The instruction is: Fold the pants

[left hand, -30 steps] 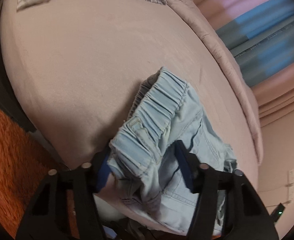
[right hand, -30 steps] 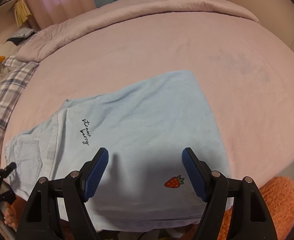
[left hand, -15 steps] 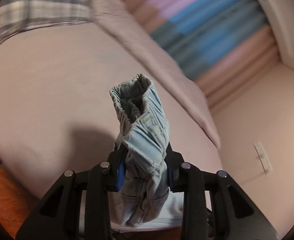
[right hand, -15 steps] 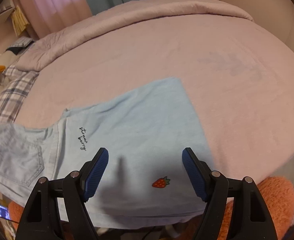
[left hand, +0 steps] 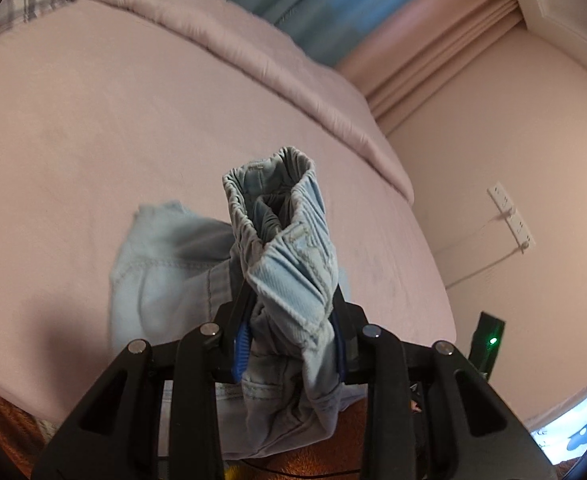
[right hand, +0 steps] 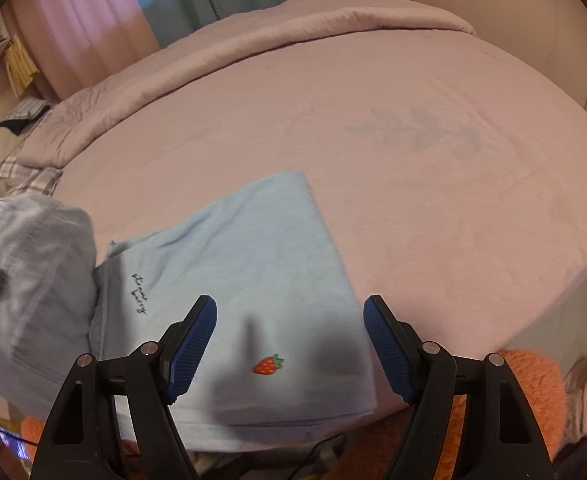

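Observation:
Light blue denim pants (right hand: 237, 280) lie on the pink bed (right hand: 413, 160), legs flat, with a strawberry patch (right hand: 267, 365) and black script. My left gripper (left hand: 289, 340) is shut on the bunched elastic waistband (left hand: 289, 240) and holds it lifted above the bed; the lifted waist end also shows blurred at the left of the right wrist view (right hand: 33, 280). My right gripper (right hand: 289, 344) is open and empty, hovering just above the pant legs near the bed's front edge.
A folded pink duvet (right hand: 293, 24) runs along the far side of the bed. Plaid bedding (right hand: 25, 172) lies at far left. An orange fluffy rug (right hand: 533, 392) lies below the bed edge. A wall with a power strip (left hand: 509, 216) stands right of the bed.
My left gripper closed on the waistband, lifted it off the bed and swung it toward the legs. The pant legs slid slightly. My right gripper stayed open and nearly still.

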The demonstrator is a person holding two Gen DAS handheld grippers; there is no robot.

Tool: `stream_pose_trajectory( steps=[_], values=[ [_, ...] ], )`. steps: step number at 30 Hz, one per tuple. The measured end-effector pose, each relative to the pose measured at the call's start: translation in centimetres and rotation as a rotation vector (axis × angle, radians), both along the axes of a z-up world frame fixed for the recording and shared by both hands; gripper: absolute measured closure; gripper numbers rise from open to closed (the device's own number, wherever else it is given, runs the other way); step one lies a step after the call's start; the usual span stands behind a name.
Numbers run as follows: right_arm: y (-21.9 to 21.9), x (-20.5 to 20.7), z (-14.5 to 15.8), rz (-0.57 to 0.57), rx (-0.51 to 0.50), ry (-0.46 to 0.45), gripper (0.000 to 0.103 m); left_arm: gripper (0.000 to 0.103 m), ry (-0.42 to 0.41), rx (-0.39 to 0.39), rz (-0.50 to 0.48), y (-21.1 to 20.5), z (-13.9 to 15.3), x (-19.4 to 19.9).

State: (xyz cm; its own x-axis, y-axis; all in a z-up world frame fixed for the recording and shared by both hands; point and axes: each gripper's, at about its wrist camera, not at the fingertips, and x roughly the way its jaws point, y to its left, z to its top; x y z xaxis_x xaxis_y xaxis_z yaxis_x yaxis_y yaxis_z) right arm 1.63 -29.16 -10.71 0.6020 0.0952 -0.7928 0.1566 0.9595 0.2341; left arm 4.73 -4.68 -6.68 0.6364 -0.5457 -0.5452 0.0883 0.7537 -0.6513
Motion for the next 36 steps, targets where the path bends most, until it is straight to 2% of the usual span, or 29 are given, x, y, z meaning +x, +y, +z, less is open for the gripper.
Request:
stream_pose_trajectory(
  steps=[6, 11, 15, 17, 19, 21, 23, 25, 28, 32, 33, 36],
  values=[
    [-1.0, -0.2, -0.8, -0.018, 0.021, 0.031, 0.027, 0.070, 0.062, 0.015, -0.053, -2.1, -2.0, 1.6],
    [-1.2, -0.5, -1.0, -0.019, 0.024, 0.045, 0.027, 0.058, 0.185, -0.008, -0.152, -3.8, -5.3, 2.6],
    [-1.4, -0.7, -0.9, -0.023, 0.030, 0.042, 0.027, 0.056, 0.163, 0.044, -0.156, -4.5, -5.2, 2.2],
    [-1.4, -0.9, -0.9, -0.023, 0.035, 0.041, 0.027, 0.050, 0.170, 0.042, -0.167, -4.6, -4.7, 2.2],
    [-1.4, -1.0, -0.9, -0.017, 0.037, 0.039, 0.027, 0.033, 0.175, 0.026, -0.188, -4.1, -3.9, 1.8],
    [-1.4, -1.2, -0.6, -0.007, 0.036, 0.023, 0.027, 0.021, 0.148, 0.015, -0.188, -3.3, -2.7, 1.2],
    [-1.3, -1.2, -0.3, 0.000, 0.035, 0.006, 0.026, 0.014, 0.103, 0.020, -0.149, -1.7, -1.4, 0.6],
    [-1.2, -1.3, 0.1, 0.005, 0.042, -0.015, 0.020, 0.006, 0.064, 0.020, -0.090, 0.4, -0.2, -0.2],
    [-1.1, -1.4, 0.8, 0.015, 0.062, -0.052, 0.011, 0.002, 0.032, 0.048, 0.002, 3.4, 0.5, -1.3],
    [-0.2, -1.1, 1.4, 0.060, 0.093, -0.095, 0.005, 0.002, 0.050, 0.203, 0.183, 7.4, 0.1, -2.6],
    [0.3, -1.0, 1.6, 0.078, 0.098, -0.104, 0.002, 0.002, 0.061, 0.223, 0.211, 8.1, -0.2, -2.9],
    [2.0, -0.4, 1.4, 0.147, 0.095, -0.104, 0.001, 0.002, 0.099, 0.252, 0.275, 10.1, -1.1, -3.7]
  ],
)
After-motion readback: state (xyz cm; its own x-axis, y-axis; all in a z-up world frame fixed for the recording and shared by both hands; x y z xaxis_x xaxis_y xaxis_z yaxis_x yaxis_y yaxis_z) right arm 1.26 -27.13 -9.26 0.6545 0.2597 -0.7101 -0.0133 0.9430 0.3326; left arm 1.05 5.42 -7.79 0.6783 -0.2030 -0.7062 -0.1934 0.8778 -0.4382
